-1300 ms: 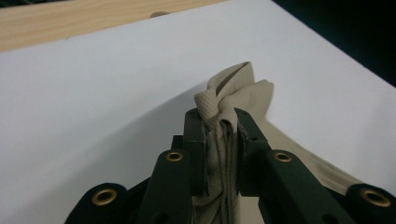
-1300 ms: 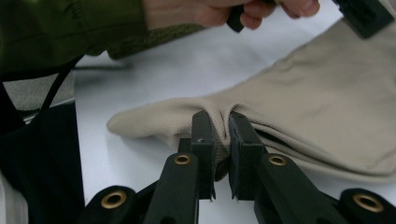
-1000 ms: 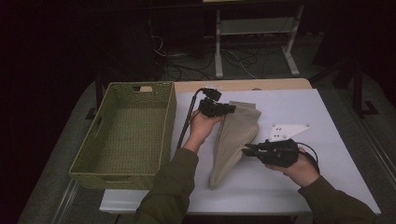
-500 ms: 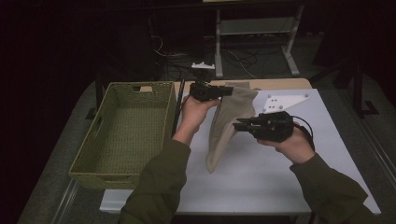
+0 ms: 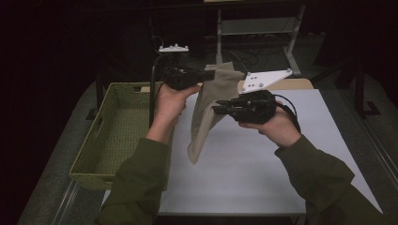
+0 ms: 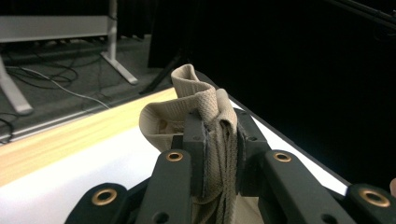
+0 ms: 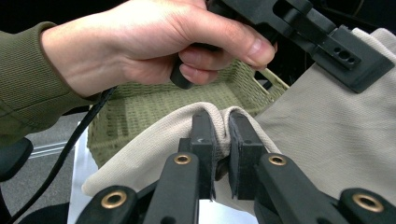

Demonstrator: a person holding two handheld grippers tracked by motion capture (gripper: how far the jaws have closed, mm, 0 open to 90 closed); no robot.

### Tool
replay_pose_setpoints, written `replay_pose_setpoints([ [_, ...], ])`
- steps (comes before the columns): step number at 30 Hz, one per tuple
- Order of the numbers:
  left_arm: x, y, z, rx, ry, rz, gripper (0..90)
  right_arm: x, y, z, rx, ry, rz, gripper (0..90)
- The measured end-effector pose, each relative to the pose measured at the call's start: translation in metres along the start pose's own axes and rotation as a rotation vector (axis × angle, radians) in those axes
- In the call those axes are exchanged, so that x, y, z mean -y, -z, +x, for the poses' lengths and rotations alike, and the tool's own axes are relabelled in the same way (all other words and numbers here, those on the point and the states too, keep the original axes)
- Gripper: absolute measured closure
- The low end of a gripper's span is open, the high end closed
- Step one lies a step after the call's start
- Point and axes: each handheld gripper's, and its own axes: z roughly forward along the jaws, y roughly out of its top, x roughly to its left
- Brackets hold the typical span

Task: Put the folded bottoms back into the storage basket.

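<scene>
L gripper [image 5: 210,73]: jaws closed on the top edge of a beige cloth [image 5: 209,110], fabric bunched and pinched between the pads, a fold curling up over the tips (L gripper view [image 6: 218,140]). Held up in the air, above the table's [image 5: 263,178] far edge.

R gripper [image 5: 217,109]: jaws nearly closed, a thin slit between the pads w/ a ridge of cloth [image 7: 322,135] draped over and caught between them (R gripper view [image 7: 221,140]). Grips the cloth's R edge, lower than L gripper.

Cloth hangs betw. both grippers, clear of the table, tapering to a point at bottom, approx. over the table's L part.

Labels/writing: none legible.

Surroundings: green woven basket [image 5: 110,140] on L side of the white table, just beside the L forearm. Person's L hand [image 7: 154,44] wraps the L gripper's handle; olive sleeves [image 5: 136,187]. Cable [image 5: 152,93] trails from L gripper. Metal table frame [image 5: 256,33] and floor cables behind, dark bkgd.
</scene>
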Motion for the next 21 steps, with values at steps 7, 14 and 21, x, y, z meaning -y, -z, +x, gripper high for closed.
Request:
replay_pose_setpoints([
  [7,0.007,0.023,0.023,-0.025,0.001,0.004,77.7,-0.015,-0.027,0.004,-0.027,0.007,0.007,81.8],
  [14,0.012,0.049,0.046,-0.043,0.01,-0.021,77.8,-0.027,-0.054,0.009,-0.046,0.013,0.02,81.8],
  [21,0.014,0.077,0.067,-0.049,-0.001,-0.039,77.7,-0.044,-0.082,0.014,-0.052,0.015,0.014,81.8],
])
